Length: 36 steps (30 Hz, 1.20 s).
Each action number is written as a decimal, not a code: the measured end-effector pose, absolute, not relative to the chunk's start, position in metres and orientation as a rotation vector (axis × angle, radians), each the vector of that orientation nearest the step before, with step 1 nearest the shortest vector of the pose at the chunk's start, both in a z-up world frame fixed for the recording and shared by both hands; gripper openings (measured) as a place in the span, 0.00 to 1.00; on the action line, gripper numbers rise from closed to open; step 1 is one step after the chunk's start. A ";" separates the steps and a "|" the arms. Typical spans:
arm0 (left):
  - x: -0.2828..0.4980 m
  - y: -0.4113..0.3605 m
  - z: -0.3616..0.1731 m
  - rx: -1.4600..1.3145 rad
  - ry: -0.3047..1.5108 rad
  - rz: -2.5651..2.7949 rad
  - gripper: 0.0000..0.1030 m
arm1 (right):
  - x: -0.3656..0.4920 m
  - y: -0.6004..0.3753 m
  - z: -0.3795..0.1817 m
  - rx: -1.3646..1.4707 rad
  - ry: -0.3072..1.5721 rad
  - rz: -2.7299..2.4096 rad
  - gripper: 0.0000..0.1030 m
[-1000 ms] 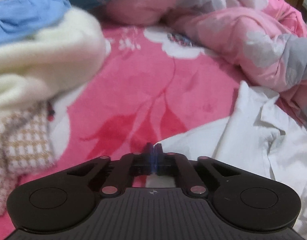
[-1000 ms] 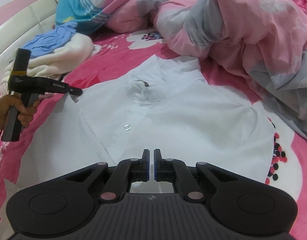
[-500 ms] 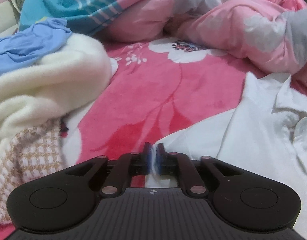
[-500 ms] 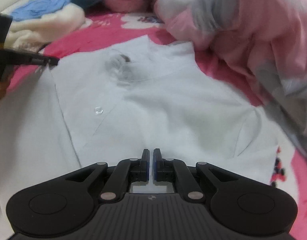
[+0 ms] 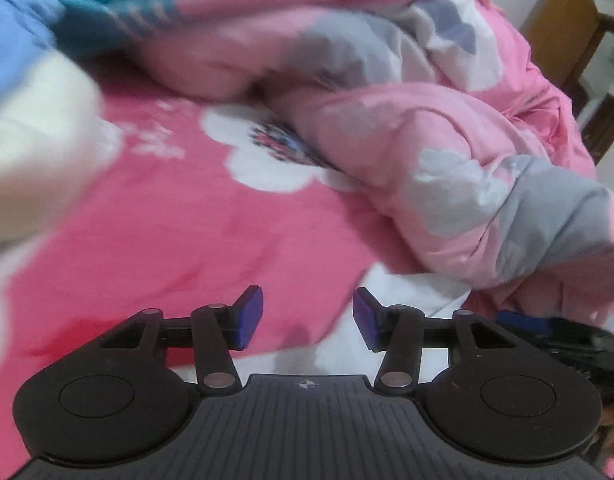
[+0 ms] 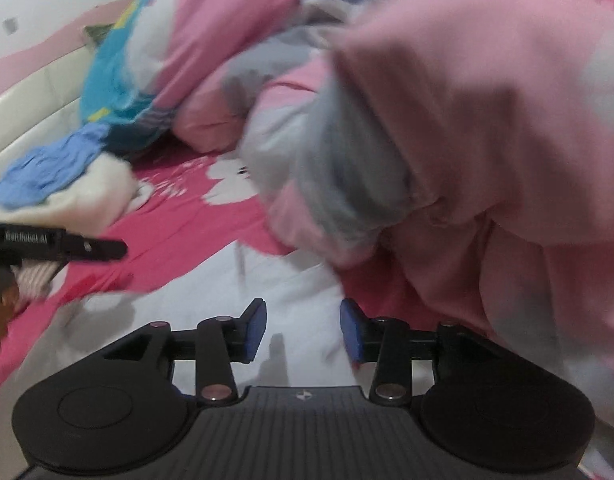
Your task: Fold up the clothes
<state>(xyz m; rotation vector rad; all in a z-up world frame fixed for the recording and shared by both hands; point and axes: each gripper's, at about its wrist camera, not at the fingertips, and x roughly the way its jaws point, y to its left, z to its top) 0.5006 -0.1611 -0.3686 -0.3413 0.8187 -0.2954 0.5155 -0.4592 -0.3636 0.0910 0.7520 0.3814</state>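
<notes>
Pink floral bedsheet (image 5: 211,216), rumpled quilt (image 5: 487,184)

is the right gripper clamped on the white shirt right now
No, the right gripper has its jaws spread apart, with the white shirt lying loose beneath them.

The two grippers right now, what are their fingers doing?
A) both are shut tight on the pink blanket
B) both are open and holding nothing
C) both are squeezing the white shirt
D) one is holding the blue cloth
B: the left gripper and the right gripper each show blue fingers spread wide apart, with only the white shirt and pink bedsheet visible through the gap.
</notes>
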 end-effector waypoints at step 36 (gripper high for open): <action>0.445 -0.213 -0.312 -0.012 0.504 -0.566 0.01 | 0.423 -0.431 -0.320 -0.313 0.373 0.513 0.04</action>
